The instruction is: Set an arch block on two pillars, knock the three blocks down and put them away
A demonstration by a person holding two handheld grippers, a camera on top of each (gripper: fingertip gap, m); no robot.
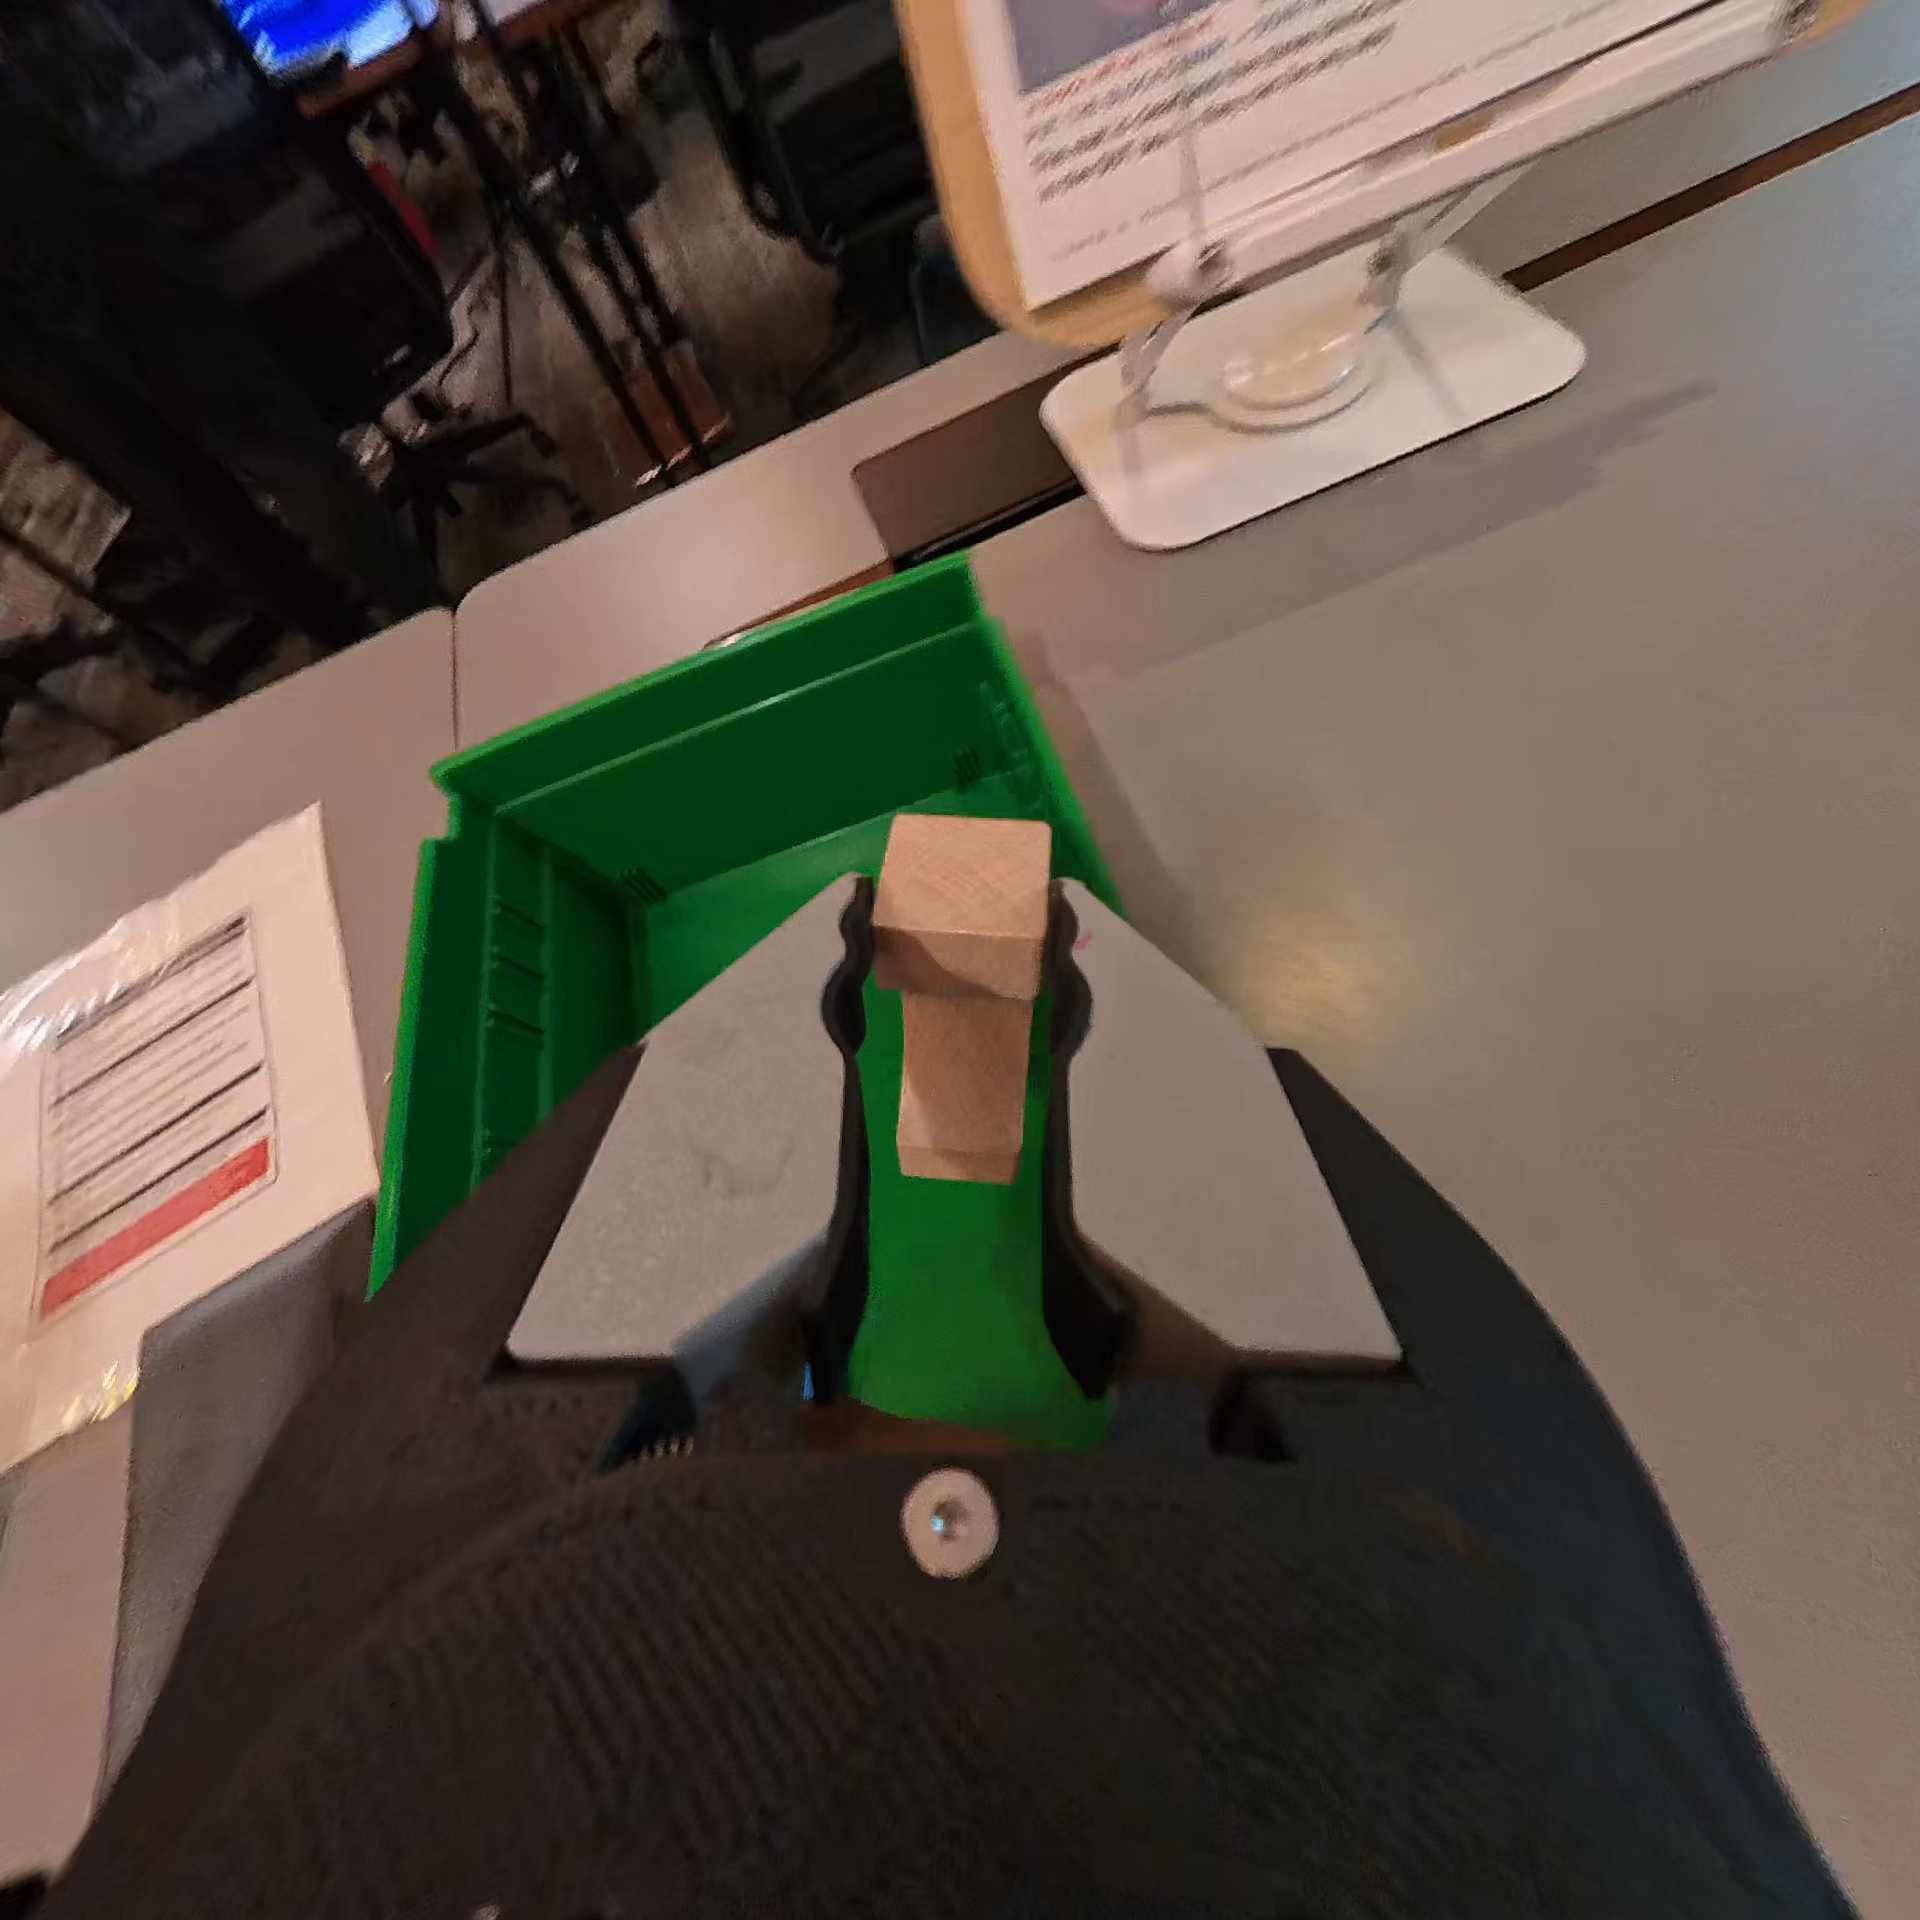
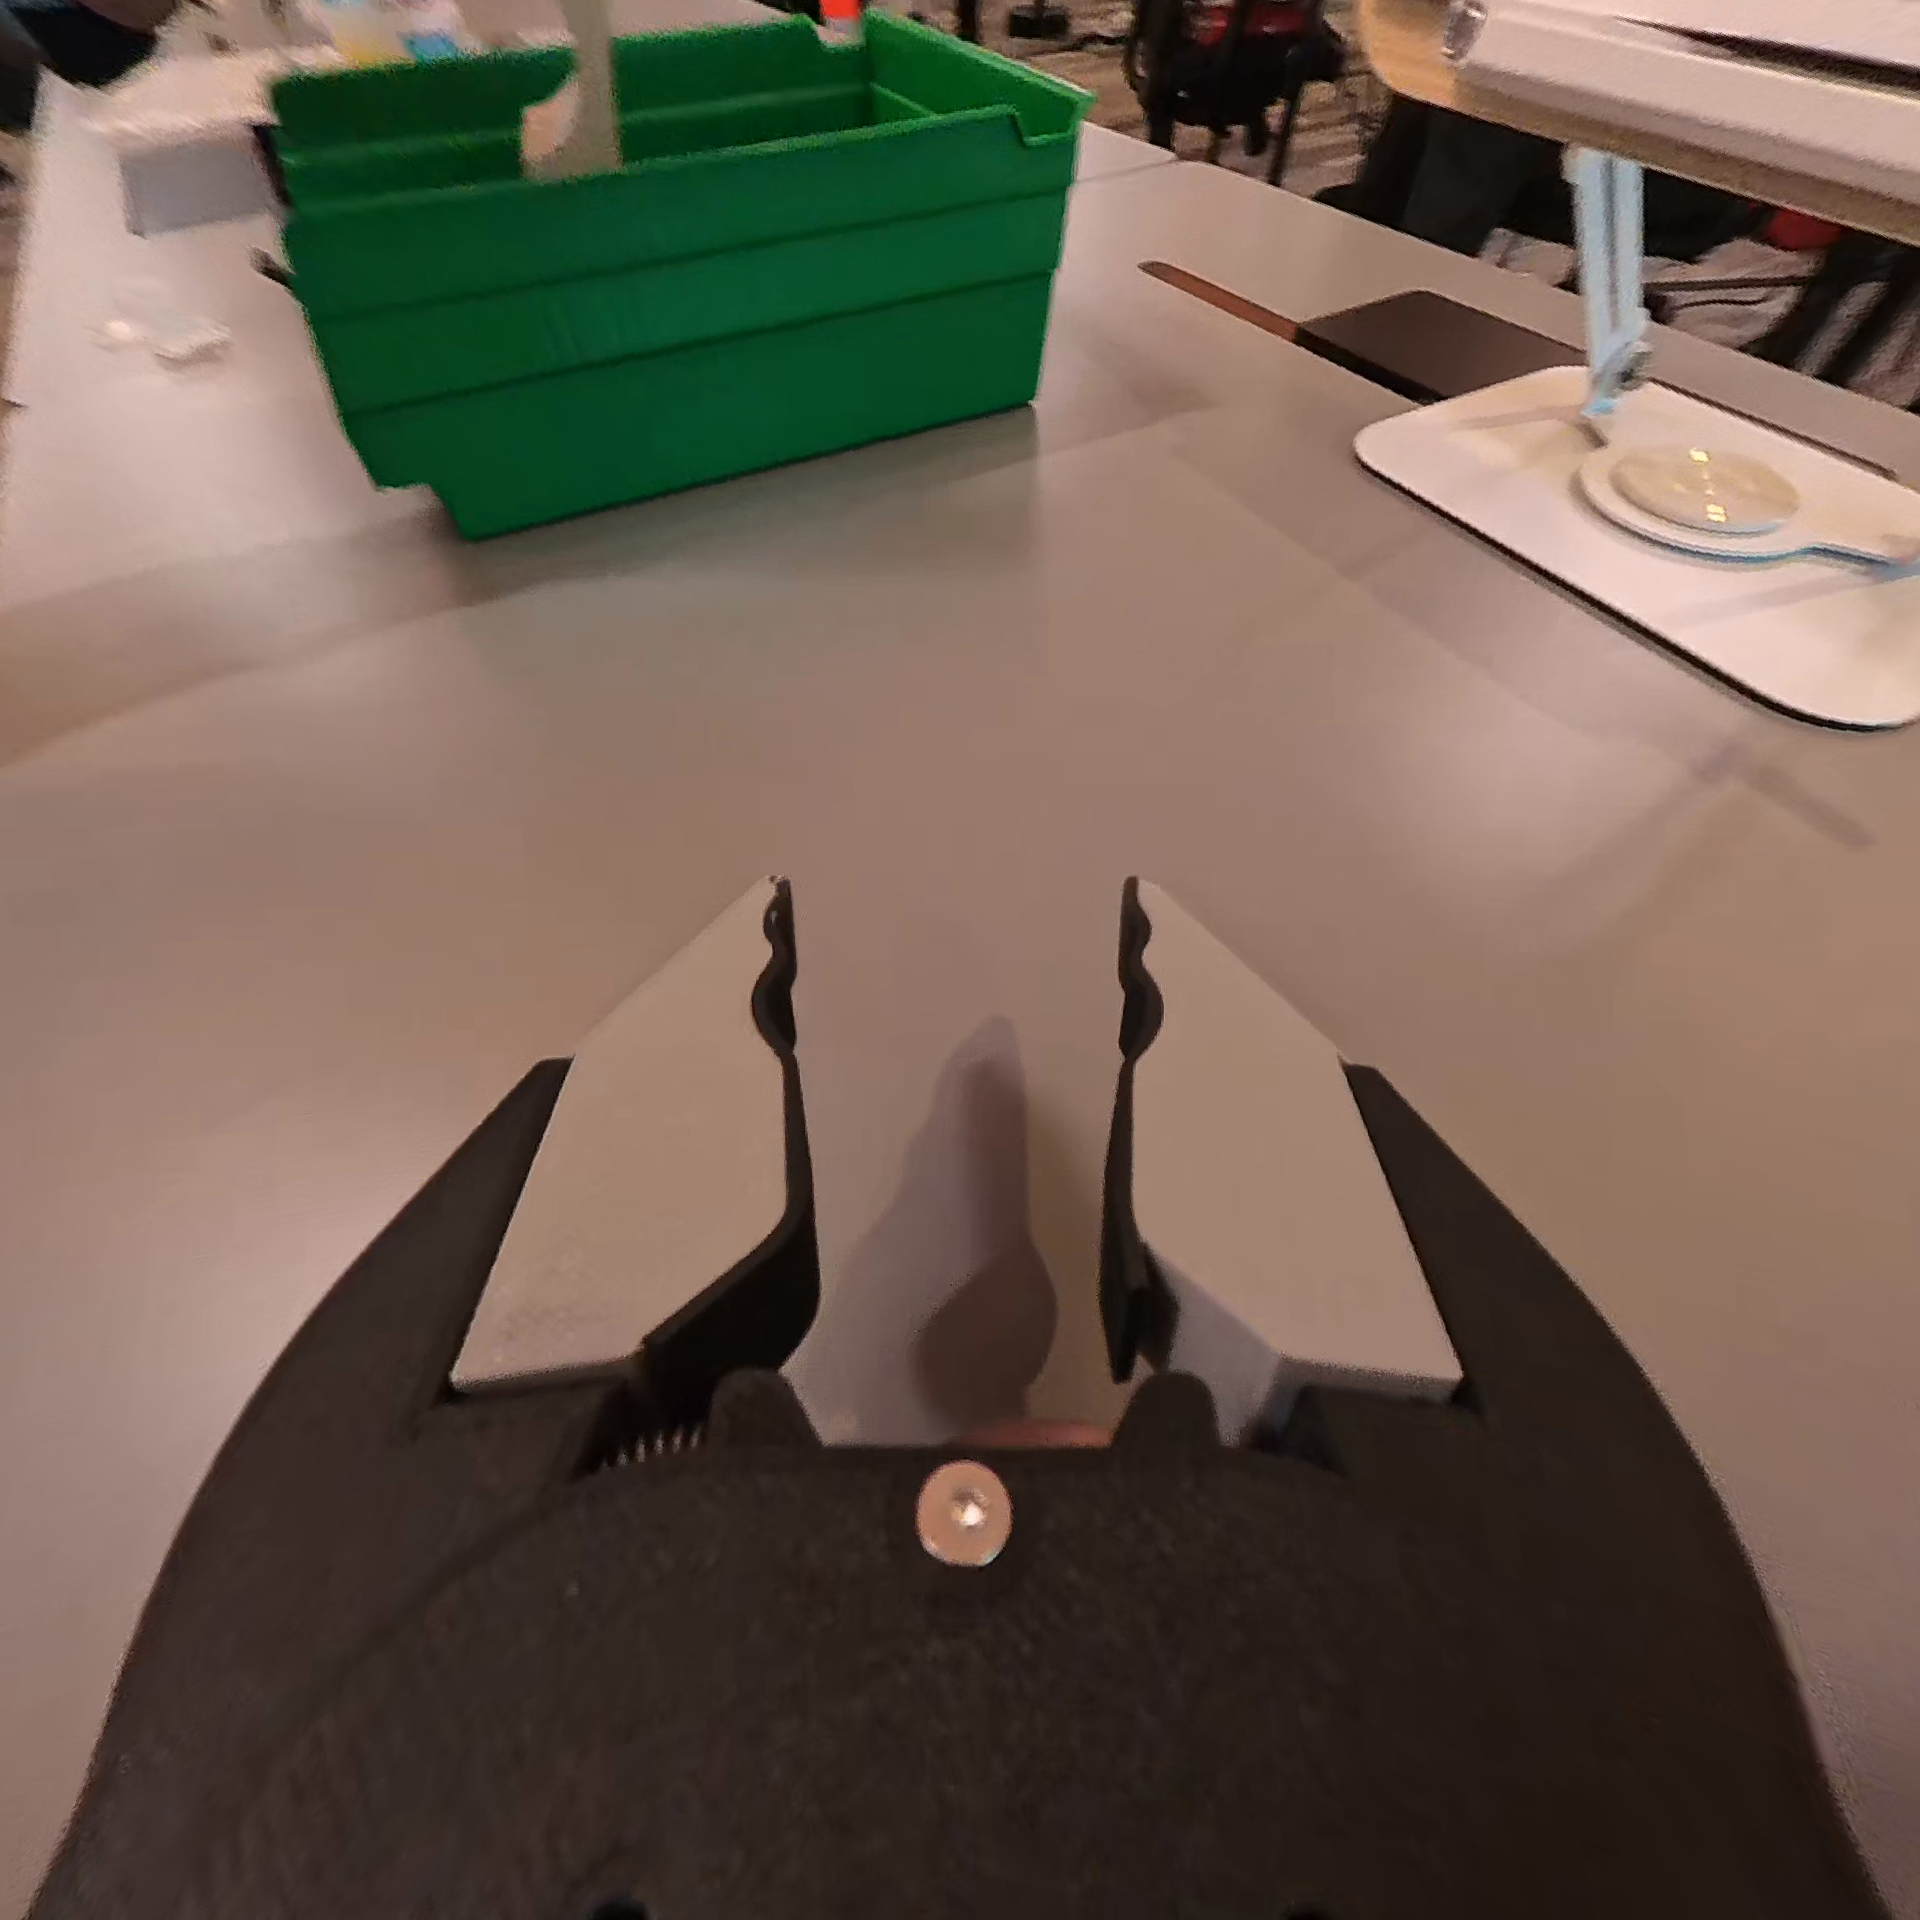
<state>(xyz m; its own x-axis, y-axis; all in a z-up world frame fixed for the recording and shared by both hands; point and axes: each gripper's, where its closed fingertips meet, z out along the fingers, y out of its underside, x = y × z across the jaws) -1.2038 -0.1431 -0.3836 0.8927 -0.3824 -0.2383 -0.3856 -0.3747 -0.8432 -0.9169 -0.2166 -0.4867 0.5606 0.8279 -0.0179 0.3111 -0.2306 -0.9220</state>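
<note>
The left claw (image 1: 956, 894) grips a wooden block (image 1: 961, 914) above the green bin (image 1: 727, 748); the right claw (image 2: 956, 894) gapes bare over the grey table (image 2: 1039, 675).

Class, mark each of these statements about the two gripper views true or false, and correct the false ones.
1. The left gripper holds a pale wooden block between its pads. True.
2. That block is over the red bin. False: the bin is green.
3. The right gripper holds a block. False: its jaws stand apart with only bare grey table between them.
4. A white stand base sits on the table to the right of the green bin in the right wrist view. True.
5. A printed sheet lies on the table beside the bin in the left wrist view. True.
</note>
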